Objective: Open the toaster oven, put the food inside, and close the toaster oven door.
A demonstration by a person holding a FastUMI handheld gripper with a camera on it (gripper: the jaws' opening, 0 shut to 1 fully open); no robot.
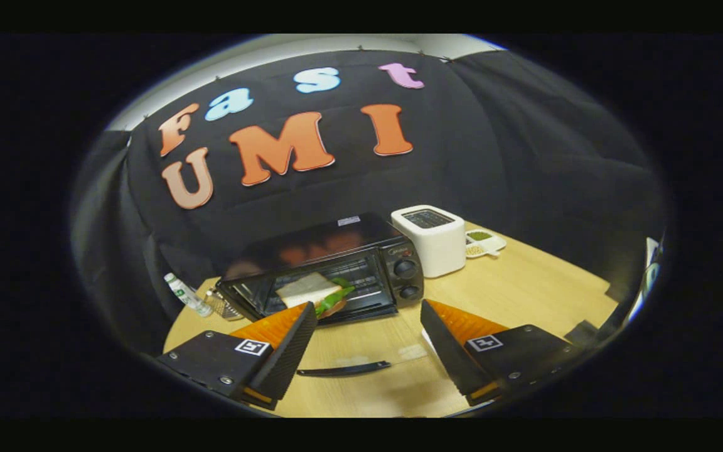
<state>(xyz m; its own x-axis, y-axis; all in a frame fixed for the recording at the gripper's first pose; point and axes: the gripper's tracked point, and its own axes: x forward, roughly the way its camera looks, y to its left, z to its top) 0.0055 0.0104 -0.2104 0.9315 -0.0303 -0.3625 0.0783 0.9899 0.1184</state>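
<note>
Gripper view: the gripper (pixel 368 339) hangs wide open, holding nothing, above the dropped glass door (pixel 361 358). Beyond the fingers the sandwich (pixel 311 290) lies inside the oven (pixel 330 270). Closing seems next: catch the door handle (pixel 342 369) and swing it up.

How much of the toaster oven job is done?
Done: the toaster oven is open, its glass door folded down flat, and the sandwich lies on the rack inside. In hand: nothing; the gripper is open above the door. Left: closing the door.
</note>
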